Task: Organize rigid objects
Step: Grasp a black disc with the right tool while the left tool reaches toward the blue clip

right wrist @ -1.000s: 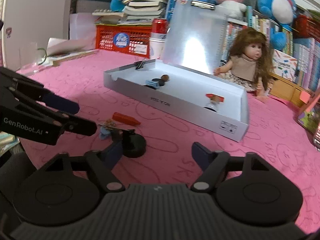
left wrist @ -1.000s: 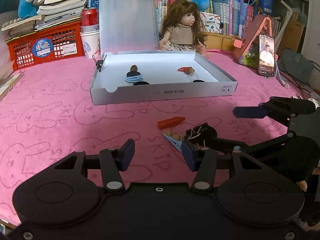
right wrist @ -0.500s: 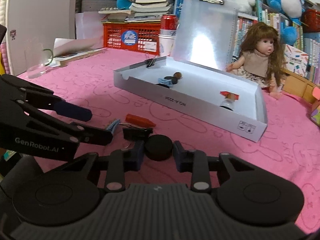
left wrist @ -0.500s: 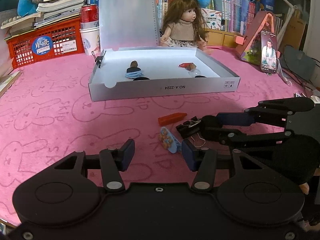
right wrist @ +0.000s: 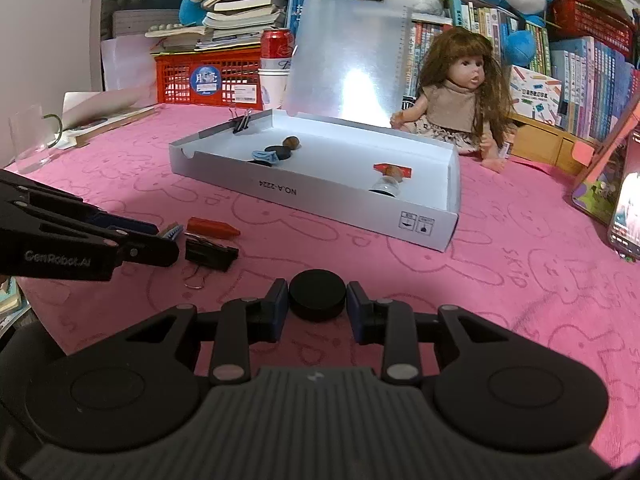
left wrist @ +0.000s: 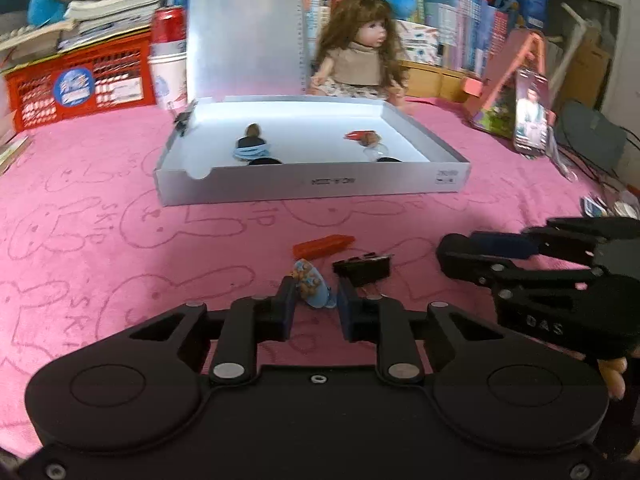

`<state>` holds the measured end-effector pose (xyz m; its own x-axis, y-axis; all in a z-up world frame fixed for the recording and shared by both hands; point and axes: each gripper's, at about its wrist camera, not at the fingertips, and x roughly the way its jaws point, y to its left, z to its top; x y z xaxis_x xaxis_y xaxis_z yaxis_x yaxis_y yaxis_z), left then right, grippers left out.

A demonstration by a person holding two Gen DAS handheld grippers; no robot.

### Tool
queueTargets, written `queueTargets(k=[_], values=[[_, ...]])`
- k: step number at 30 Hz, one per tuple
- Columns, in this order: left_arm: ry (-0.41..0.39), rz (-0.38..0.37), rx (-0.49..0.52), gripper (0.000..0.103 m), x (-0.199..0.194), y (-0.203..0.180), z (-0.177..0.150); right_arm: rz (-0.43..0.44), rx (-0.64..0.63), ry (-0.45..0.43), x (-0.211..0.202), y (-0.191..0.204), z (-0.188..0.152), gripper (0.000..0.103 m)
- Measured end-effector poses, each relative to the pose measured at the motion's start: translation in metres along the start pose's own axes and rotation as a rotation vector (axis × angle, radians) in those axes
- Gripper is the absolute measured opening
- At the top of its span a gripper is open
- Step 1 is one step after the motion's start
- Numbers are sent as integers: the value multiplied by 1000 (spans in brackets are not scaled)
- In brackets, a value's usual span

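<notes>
Honestly, my worry is the small blue clip (left wrist: 311, 285): my left gripper (left wrist: 313, 306) has just closed onto it, its pads pinching a thin, tilted piece that could twist free as I lift. It sits between those fingertips, just beside the black binder clip (left wrist: 362, 268) and orange piece (left wrist: 323, 245) on the pink cloth (left wrist: 100, 240). My right gripper (right wrist: 317, 306) is clamped on the black disc (right wrist: 317, 295), whose round edge may slip. The white box (right wrist: 312, 200) lies beyond, well apart.
</notes>
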<state>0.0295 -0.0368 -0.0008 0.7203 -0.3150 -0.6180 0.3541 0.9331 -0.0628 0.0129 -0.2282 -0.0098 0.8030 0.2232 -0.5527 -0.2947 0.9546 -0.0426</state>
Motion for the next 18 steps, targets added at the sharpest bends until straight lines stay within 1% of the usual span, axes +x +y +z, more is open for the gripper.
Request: queueTargets(k=[2,4,7,11,15,18], values=[[-4,7,34,22,-3,-3,-1,-2,-1,0,1,0,-1,37],[-11,32,75,23,-6,-4,-2,-4,-1,-3,1,1,-1,38],[-18,60,116,26,-11,-4,-5,-5,3,-6,1,1,-2,38],[-16,85,132,33,-15,1,-8,-5,9,-8,1,1,-2,38],[-18,98,131,35,-16,5,-9,-7,17,-9,1,1,-2,39],[-24,136,145,36,-16,7,-8,-9,19,-10,1,1,-3,39]])
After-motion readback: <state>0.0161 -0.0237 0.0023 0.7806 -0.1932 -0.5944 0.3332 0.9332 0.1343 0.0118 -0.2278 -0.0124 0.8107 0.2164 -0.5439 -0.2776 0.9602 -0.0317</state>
